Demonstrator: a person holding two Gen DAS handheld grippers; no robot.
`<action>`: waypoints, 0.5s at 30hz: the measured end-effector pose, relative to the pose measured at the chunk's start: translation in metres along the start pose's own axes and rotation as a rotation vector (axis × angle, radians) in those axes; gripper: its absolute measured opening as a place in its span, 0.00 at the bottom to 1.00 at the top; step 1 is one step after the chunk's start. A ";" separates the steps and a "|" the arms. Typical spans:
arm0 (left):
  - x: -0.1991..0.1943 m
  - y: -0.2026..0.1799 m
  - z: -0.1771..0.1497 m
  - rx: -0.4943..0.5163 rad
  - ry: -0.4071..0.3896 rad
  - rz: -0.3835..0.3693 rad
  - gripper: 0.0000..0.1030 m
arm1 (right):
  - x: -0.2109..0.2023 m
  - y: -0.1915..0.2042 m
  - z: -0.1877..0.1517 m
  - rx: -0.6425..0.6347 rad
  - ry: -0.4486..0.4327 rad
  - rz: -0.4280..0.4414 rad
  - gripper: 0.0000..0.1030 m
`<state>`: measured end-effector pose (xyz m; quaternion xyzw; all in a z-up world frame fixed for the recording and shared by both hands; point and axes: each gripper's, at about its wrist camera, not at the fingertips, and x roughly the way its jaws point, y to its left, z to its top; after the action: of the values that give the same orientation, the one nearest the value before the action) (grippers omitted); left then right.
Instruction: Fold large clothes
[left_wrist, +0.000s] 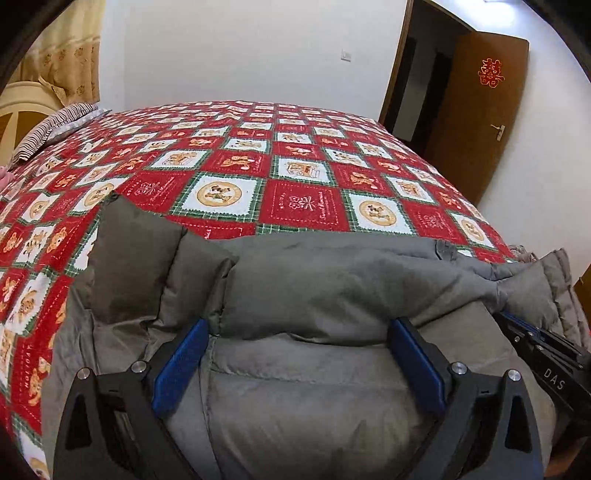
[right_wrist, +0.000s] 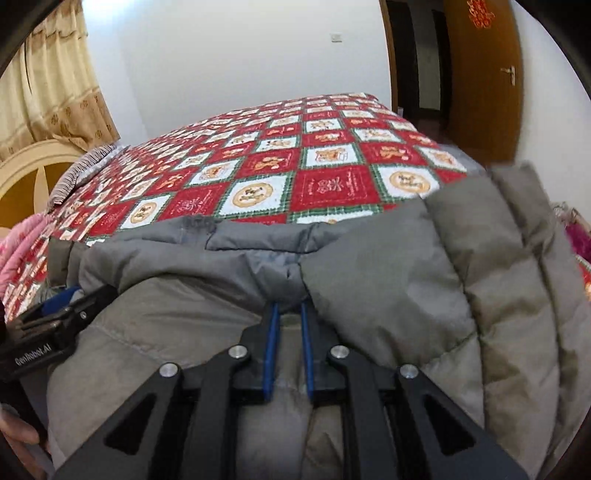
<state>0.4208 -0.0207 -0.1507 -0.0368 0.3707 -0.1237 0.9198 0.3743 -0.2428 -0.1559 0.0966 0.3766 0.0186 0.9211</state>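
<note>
A: Mid-fold, by the look of it. Grey padded jacket (left_wrist: 325, 295) spread on the near edge of the bed (left_wrist: 303, 206), at 6 o'clock of the red patchwork quilt (left_wrist: 221, 162), with a long puffy roll, probably a sleeve, laid across the body.

B: Left claw (left_wrist: 295, 332)?

A: Spread wide, blue pads (left_wrist: 177, 369) on either side of that roll, nothing pinched. Right claw (right_wrist: 288, 314) nearly closed, clamped on a pucker of jacket fabric at 12 o'clock of its fingers.

B: Next move?

A: Likely closing the left claw on the roll, then carrying both grips together toward 12 o'clock so the near half folds over flat. Needs even lift on both sides; thick filling apt to spring back or slide, so a deep bite preferable to a shallow one. Only a judgement, that.

B: Count?

A: One jacket. One bed, one quilt. Two claws, each visible in the other's view: right one at 3 o'clock in the left view, left one at 9 o'clock in the right view. One striped pillow (left_wrist: 55, 125) at 10 o'clock. One brown door (left_wrist: 476, 122) at 2 o'clock, open, with one red paper ornament (left_wrist: 490, 72). One curtain (right_wrist: 48, 88) at 10 o'clock, one pale headboard (right_wrist: 33, 166) beneath it. Some pink fabric (right_wrist: 18, 251) at 9 o'clock in the right view; count unclear.
</note>
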 end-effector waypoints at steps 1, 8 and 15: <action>0.002 0.000 0.000 -0.005 0.005 0.004 0.97 | 0.002 0.000 0.000 0.005 0.008 0.006 0.12; 0.022 -0.007 -0.004 0.019 0.073 0.084 0.99 | 0.017 0.005 0.003 -0.013 0.052 -0.031 0.12; 0.023 -0.006 -0.006 0.027 0.078 0.093 0.99 | -0.028 -0.006 0.024 -0.017 -0.015 -0.076 0.20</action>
<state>0.4314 -0.0325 -0.1690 -0.0022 0.4057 -0.0869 0.9099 0.3710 -0.2552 -0.1208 0.0748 0.3731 -0.0140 0.9247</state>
